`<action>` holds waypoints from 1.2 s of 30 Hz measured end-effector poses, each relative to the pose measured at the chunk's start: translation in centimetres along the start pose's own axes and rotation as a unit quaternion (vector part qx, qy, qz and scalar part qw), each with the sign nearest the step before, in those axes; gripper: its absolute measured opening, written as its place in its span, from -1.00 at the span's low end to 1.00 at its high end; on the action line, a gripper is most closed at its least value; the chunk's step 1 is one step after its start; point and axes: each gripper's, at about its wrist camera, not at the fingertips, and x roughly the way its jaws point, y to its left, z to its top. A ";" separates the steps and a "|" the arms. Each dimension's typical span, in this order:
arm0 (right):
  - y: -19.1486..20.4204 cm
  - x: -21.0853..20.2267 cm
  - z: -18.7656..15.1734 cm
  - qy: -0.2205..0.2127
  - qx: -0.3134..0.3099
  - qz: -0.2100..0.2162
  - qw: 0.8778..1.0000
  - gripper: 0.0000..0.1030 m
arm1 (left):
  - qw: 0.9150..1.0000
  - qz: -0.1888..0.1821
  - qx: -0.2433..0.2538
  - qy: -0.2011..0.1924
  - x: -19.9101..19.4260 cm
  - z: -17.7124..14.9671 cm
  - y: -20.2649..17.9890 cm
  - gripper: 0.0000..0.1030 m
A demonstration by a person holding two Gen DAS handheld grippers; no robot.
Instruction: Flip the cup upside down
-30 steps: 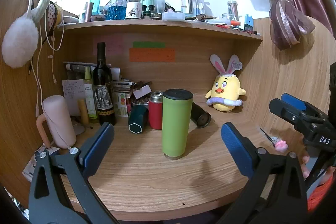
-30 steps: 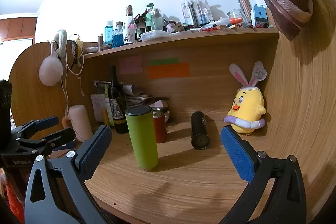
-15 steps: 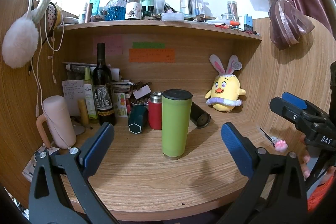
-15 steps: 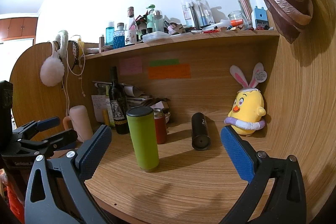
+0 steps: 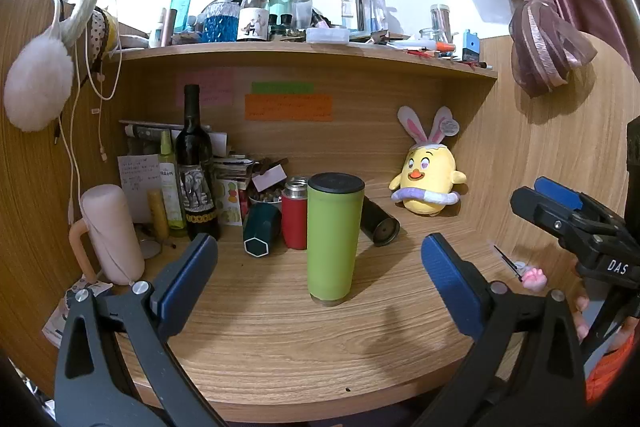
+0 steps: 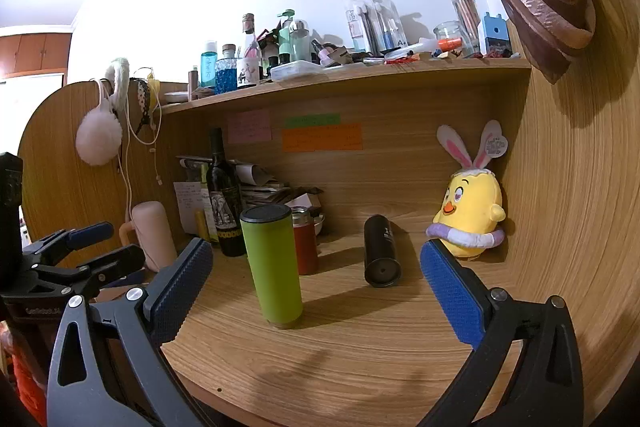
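Not much has changed over the last sec tbh: the green cup (image 5: 335,239) sits in the same spot, upright w/ its black lid on top, roughly mid-counter. Both cams have crept in a tiny bit, nothing more. So the flip hasn't started imo, this is the line-up before the grab.

Left hand-held gripper (image 5: 319,269) is spread wide, nothing between its blue pads, cup straight ahead and a bit farther off. Right hand-held gripper (image 6: 316,281) is spread wide too and empty, w/ the cup a bit left of its centre.

Counter (image 5: 280,339) is wood grain, free on the near side, cluttered at the far side: red flask (image 5: 295,213) just behind the cup, black tumbler (image 5: 378,223) lying on its side, wine bottle (image 5: 196,167) far left, yellow chick plush (image 5: 426,179) far right. Shelf (image 5: 304,53) above is packed w/ bottles, pink curtain (image 5: 536,39) tied up at right.
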 end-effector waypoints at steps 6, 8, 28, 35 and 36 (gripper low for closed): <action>0.0 0.0 0.0 0.000 0.001 0.001 1.000 1.00 | 1.000 -0.004 -0.001 0.001 0.0 0.1 -0.1 1.00; 0.0 0.0 0.1 0.000 0.000 0.001 1.000 1.00 | 1.000 -0.004 -0.001 0.000 0.0 0.1 -0.2 1.00; 0.1 -0.1 0.0 0.000 -0.001 0.001 1.000 1.00 | 1.000 -0.012 -0.007 0.005 -0.1 0.3 -0.3 1.00; 0.1 -0.1 0.0 0.001 -0.001 0.001 1.000 1.00 | 1.000 -0.017 -0.005 0.011 0.1 0.2 -0.4 1.00; 0.1 -0.1 0.0 0.000 -0.001 0.001 1.000 1.00 | 1.000 -0.017 -0.004 0.011 0.1 0.2 -0.4 1.00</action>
